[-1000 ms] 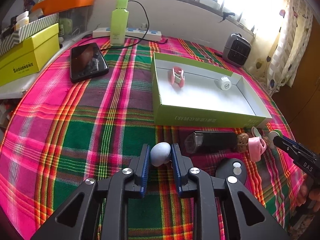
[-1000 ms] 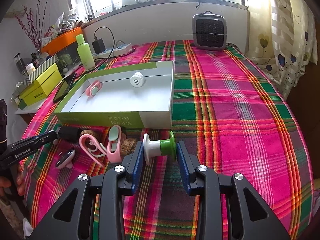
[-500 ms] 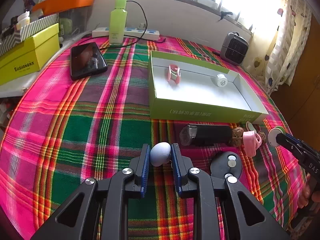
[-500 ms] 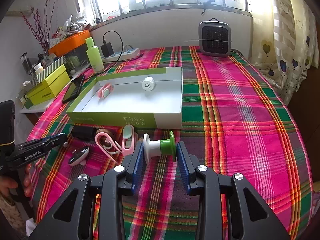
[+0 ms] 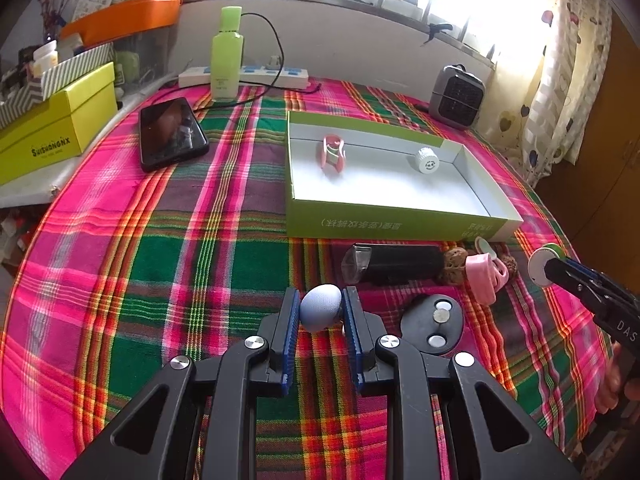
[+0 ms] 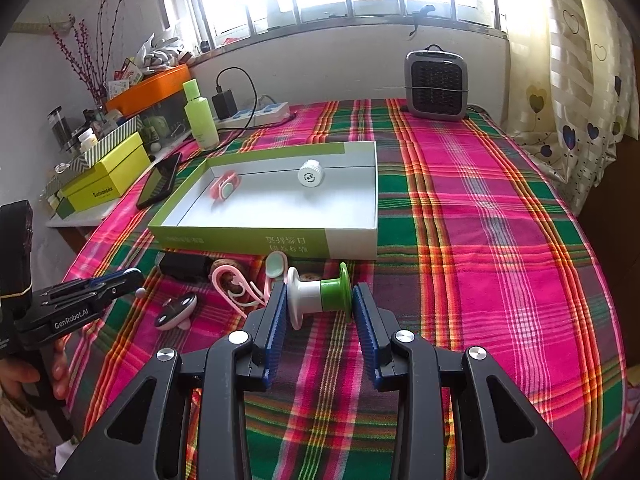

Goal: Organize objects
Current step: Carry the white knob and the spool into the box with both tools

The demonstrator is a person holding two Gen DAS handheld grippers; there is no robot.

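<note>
Left wrist view: the left gripper (image 5: pixel 321 312) has its jaws clamped on a pale blue egg (image 5: pixel 320 313), held just above the plaid cloth (image 5: pixel 160 256). Past it sits the green box (image 5: pixel 392 224), open, with a pink clip (image 5: pixel 333 153) near its far left corner and a white cap (image 5: pixel 427 161) toward the far right. Right along the box's near wall lies a black tube (image 5: pixel 394 268), then a walnut (image 5: pixel 454 266) touching its right end, then a pink hook thing (image 5: pixel 482 278). A black oval remote (image 5: pixel 434 324) lies just right of the jaws. The right gripper (image 5: pixel 546 270) pokes in from the right edge. Further back there's a phone (image 5: pixel 170 134), a green bottle (image 5: pixel 227 56), a power strip (image 5: pixel 244 76) and a heater (image 5: pixel 458 98).

Right wrist view: the right gripper (image 6: pixel 320 300) holds a spool (image 6: pixel 318 296) sideways, white end on the left pad, green end on the right, just in front of the box (image 6: pixel 352 236). The clip (image 6: pixel 225 187) and cap (image 6: pixel 310 174) are inside the box. The hook thing (image 6: pixel 236 288) lies left of the spool, the remote (image 6: pixel 176 312) further left. The left gripper (image 6: pixel 138 286) comes in from the left edge; from this angle I can't tell how its jaws stand.
</note>
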